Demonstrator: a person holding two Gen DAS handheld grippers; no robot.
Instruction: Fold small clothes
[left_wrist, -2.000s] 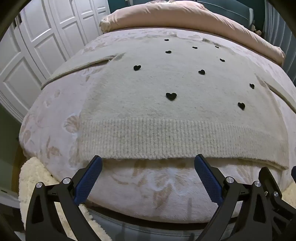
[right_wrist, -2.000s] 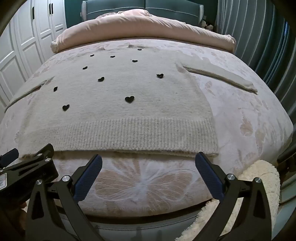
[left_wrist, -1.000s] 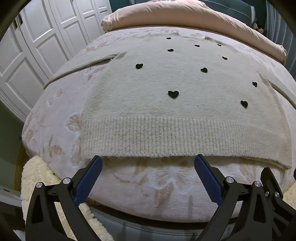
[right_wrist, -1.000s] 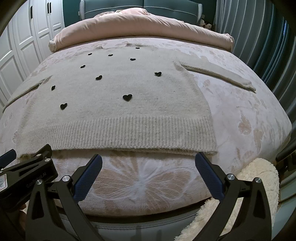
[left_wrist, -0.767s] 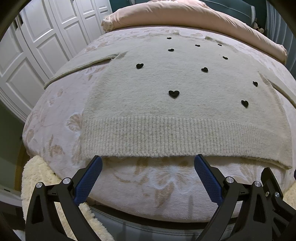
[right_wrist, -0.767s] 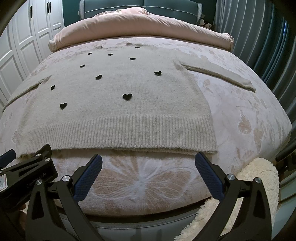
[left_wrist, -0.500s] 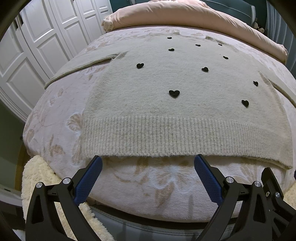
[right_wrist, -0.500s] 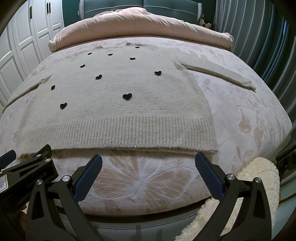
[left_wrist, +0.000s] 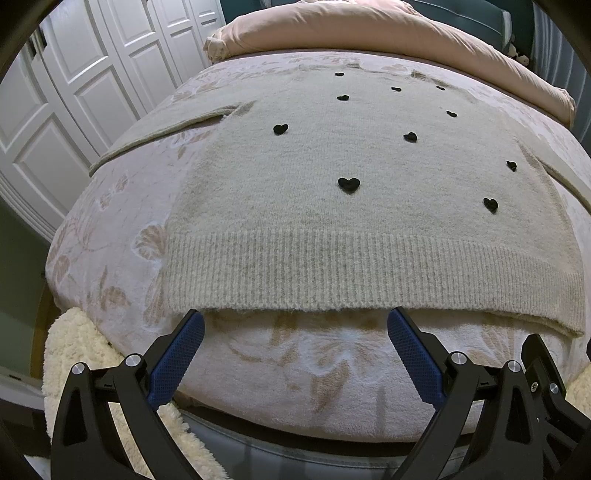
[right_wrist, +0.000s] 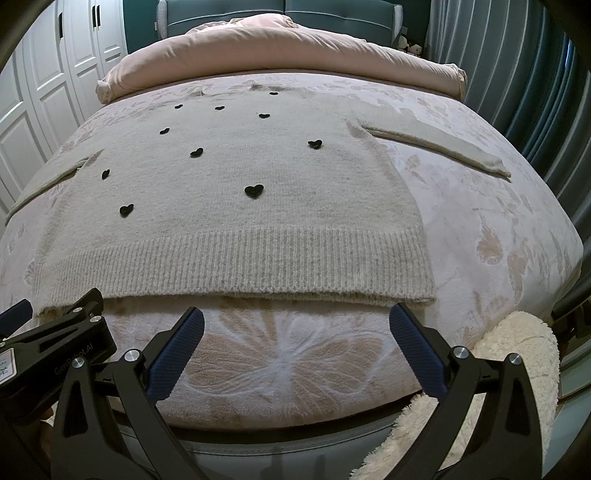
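We see a bed (left_wrist: 110, 236) with pink floral cover; cream sweater (left_wrist: 362, 192) with black hearts lies flat on it, sleeves spread. Pink duvet (right_wrist: 280, 55) bunched at the headboard end. Fluffy cream blanket (right_wrist: 517, 354) drapes the foot edge.

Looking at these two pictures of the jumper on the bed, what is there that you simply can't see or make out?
- Sweater neckline: far end in both views, too small and fisheye-squashed to read.
- Its right sleeve: cut off by the frame edge in the left wrist view.
- Its left sleeve: tip runs out of the right wrist view.
- Sweater's underside: hidden against the bedspread.
- Small items by the headboard: too tiny to identify.
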